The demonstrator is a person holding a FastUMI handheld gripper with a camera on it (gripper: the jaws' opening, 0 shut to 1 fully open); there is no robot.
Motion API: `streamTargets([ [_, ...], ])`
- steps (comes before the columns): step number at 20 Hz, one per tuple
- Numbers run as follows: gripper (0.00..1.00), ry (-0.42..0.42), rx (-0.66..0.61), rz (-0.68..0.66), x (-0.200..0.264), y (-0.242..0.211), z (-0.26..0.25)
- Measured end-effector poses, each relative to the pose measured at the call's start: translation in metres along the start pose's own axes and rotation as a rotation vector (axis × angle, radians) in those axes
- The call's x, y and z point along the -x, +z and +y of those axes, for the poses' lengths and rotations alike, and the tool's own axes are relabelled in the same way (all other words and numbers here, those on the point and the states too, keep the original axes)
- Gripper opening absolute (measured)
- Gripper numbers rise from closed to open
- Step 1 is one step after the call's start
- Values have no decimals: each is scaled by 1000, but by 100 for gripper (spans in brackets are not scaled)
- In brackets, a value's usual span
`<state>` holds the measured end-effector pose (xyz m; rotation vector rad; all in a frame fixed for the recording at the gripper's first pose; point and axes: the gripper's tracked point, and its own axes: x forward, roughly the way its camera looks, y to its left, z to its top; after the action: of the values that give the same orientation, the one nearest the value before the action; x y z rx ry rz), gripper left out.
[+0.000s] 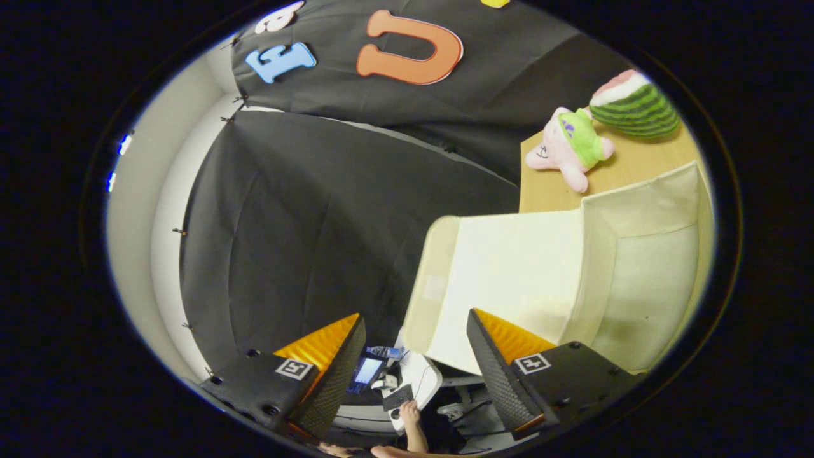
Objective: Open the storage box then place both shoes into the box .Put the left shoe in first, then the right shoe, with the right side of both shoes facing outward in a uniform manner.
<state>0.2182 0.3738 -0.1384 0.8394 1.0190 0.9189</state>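
Observation:
The cream storage box point(642, 280) stands on a wooden table point(626, 168), seen tilted on its side in the gripper view. Its wide cream lid flap point(509, 273) swings out from the box toward my fingers, and the flap's rounded edge lies just ahead of the right finger. My gripper point(414, 318) is open with a wide gap, and neither finger presses on anything. I cannot see into the box from here.
A pink plush star with a green cap point(569, 149) and a watermelon plush point(633, 105) lie on the table beyond the box. Black cloth walls the booth. Beyond the fingers, a person's hand point(410, 413) is near a small lit screen point(367, 370).

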Motion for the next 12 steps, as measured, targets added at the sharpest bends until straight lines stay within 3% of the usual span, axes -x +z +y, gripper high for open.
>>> streamTargets([
  [12,100,-328,96,-87,131,-3,-119],
])
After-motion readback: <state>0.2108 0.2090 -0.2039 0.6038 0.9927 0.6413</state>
